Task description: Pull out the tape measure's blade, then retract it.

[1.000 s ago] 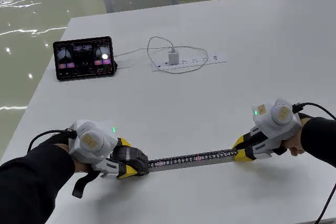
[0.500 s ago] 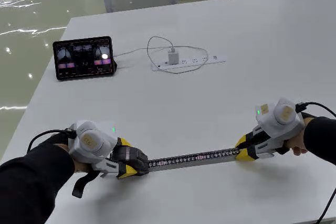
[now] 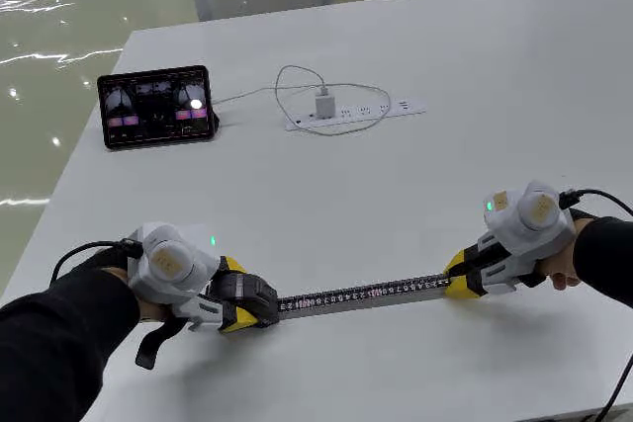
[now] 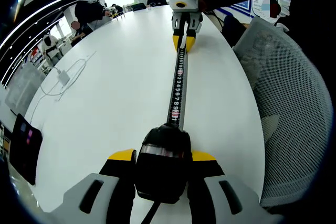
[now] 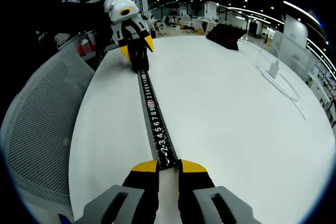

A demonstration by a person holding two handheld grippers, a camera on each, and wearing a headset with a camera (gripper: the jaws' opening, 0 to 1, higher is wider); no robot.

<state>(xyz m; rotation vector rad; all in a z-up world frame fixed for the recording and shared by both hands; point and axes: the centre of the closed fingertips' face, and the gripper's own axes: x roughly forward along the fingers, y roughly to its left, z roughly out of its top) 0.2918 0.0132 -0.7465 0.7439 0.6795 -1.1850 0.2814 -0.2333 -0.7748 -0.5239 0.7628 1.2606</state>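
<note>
A black tape measure case (image 3: pixel 255 298) (image 4: pixel 164 158) sits low over the white table, and my left gripper (image 3: pixel 235 302) (image 4: pixel 163 157) is shut on it. Its blade (image 3: pixel 361 295) (image 4: pixel 177 92) (image 5: pixel 154 124), dark with white numbers, runs out flat across the table. My right gripper (image 3: pixel 459 277) (image 5: pixel 168 165) is shut on the blade's far end. In the left gripper view the right gripper (image 4: pixel 184 40) stands at the far end of the blade. In the right gripper view the left gripper (image 5: pixel 136 51) holds the case (image 5: pixel 138 59) at the other end.
A tablet (image 3: pixel 156 107) with a lit screen stands at the back left. A white power strip (image 3: pixel 358 115) with a plug and looped cable (image 3: pixel 307 98) lies behind the blade. A grey mesh chair (image 4: pixel 291 108) (image 5: pixel 42 129) stands at the table's near edge. People sit at the far end.
My right gripper has moved a little further right with the blade's end, so slightly more blade is out. The left gripper and the case have stayed put.
</note>
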